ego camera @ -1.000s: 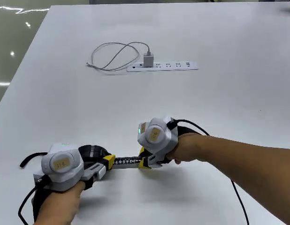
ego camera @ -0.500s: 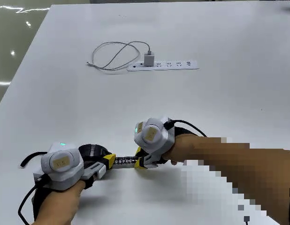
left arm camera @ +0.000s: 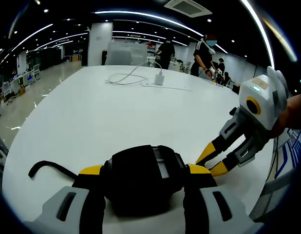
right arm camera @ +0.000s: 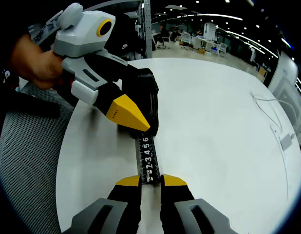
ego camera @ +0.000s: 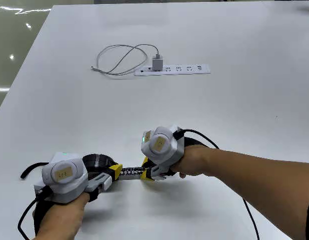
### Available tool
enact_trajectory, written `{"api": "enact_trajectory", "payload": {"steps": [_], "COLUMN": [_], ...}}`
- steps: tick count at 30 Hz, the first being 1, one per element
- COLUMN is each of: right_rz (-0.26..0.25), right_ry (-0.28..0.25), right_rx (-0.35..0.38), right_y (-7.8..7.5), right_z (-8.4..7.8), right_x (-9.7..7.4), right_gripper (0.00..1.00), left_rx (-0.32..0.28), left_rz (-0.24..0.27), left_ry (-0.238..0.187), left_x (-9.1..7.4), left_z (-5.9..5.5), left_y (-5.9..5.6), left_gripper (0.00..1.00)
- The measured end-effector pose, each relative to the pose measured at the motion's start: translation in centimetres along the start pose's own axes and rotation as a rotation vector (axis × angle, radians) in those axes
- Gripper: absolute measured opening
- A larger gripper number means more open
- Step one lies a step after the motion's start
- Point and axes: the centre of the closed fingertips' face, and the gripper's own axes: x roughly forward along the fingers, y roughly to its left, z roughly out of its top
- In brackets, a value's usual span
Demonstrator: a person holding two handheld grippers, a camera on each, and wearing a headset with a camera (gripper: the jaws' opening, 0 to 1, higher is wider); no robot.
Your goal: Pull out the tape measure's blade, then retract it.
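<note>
Black plastic tape measure case (left arm camera: 143, 183) rests on the white desk (ego camera: 219, 100), clamped in my left gripper (left arm camera: 144, 170). My right gripper (right arm camera: 150, 181) pinches the black numbered blade (right arm camera: 146, 151) (barely out). Retraction nearly done, I judge: ease the tip home, then release.

Two grippers, left gripper (left arm camera: 144, 169), right gripper (right arm camera: 150, 181), one tape measure (right arm camera: 146, 102), one power strip (ego camera: 182, 69), one charger (ego camera: 158, 63)

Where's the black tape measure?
Head view, near left: the tape measure sits clamped in the left gripper, its blade reaching the right gripper.
</note>
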Motion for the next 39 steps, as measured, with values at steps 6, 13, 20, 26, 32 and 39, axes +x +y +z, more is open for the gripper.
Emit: {"api": "enact_trajectory", "payload": {"steps": [6,13,20,26,32,39], "right_rz": [0.003,0.004,0.017,0.01,0.008,0.007], "right_ry": [0.01,0.019,0.011,0.012,0.004,-0.016], "right_rx": [-0.026,-0.025,-0.017,-0.03,-0.023,-0.038], "right_y": [0.1,0.1,0.2,0.2,0.3,0.4], "right_z": [0.2,0.3,0.5,0.7,1.0,1.4], "right_x": [0.2,0.3,0.4,0.6,0.9,1.1], "right_gripper": [0.1,0.1,0.1,0.1,0.1,0.1], "left_rx": [0.003,0.003,0.006,0.008,0.007,0.006], "left_rz": [-0.002,-0.003,-0.005,-0.006,-0.008,-0.009], "left_ry": [0.001,0.0,0.0,0.0,0.001,-0.001], "left_x": [0.0,0.0,-0.1,-0.1,-0.1,-0.1], "left_z": [0.0,0.0,-0.1,-0.1,-0.2,-0.2], "left_y": [0.0,0.0,-0.1,-0.1,-0.1,-0.2], "left_gripper": [0.61,0.61,0.61,0.61,0.61,0.61]}}
